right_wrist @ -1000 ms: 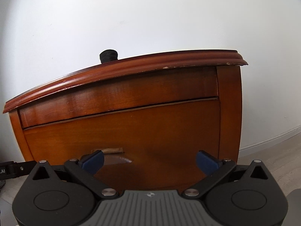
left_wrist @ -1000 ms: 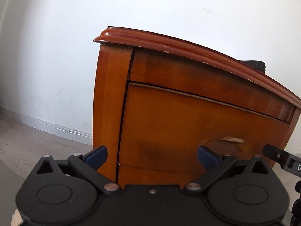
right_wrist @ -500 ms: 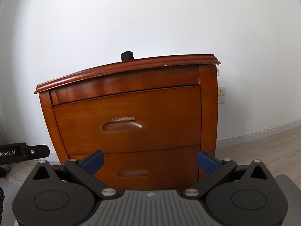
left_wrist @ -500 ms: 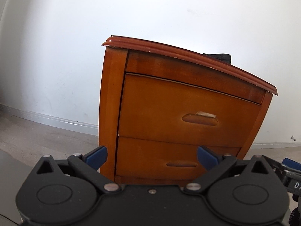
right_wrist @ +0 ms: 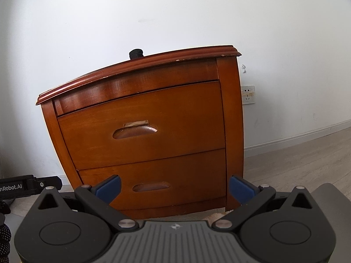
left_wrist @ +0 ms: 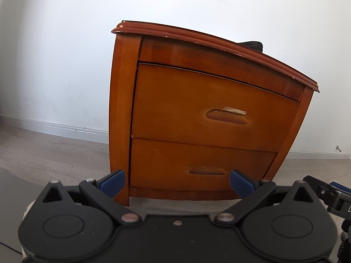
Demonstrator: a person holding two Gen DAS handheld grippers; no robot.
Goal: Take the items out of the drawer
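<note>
Standing a little way back from the wooden nightstand (left_wrist: 197,114), both tools face its front with nothing in them, so by my reckoning the job has hardly begun. The left hand-held gripper (left_wrist: 177,180) has its blue fingers (left_wrist: 113,180) spread wide and bare, and the right hand-held gripper (right_wrist: 174,188) is the same, gaping and empty. Neither touches the furniture; both hang apart from it, low down, at about the height of the bottom drawer (right_wrist: 153,184). The top drawer (left_wrist: 215,109) sits flush in the frame, and so does the one under it; no gap shows at either front beyond the ordinary seam. Each has a scooped-out pull, and the upper pull (right_wrist: 135,131) carries a scrap of tape (right_wrist: 136,123) along its top edge. Whatever is to be taken out is inside a shut drawer, out of sight, so I cannot say what the items are, how many there are, or which drawer holds them. A small dark object (right_wrist: 136,53) stands on top of the nightstand near the wall; I cannot tell what it is. What remains, as I judge it, is nearly everything: close in on a pull, hook or pinch it, draw the drawer out, then lift the contents clear. The shallow recess looks awkward for a finger to catch.
</note>
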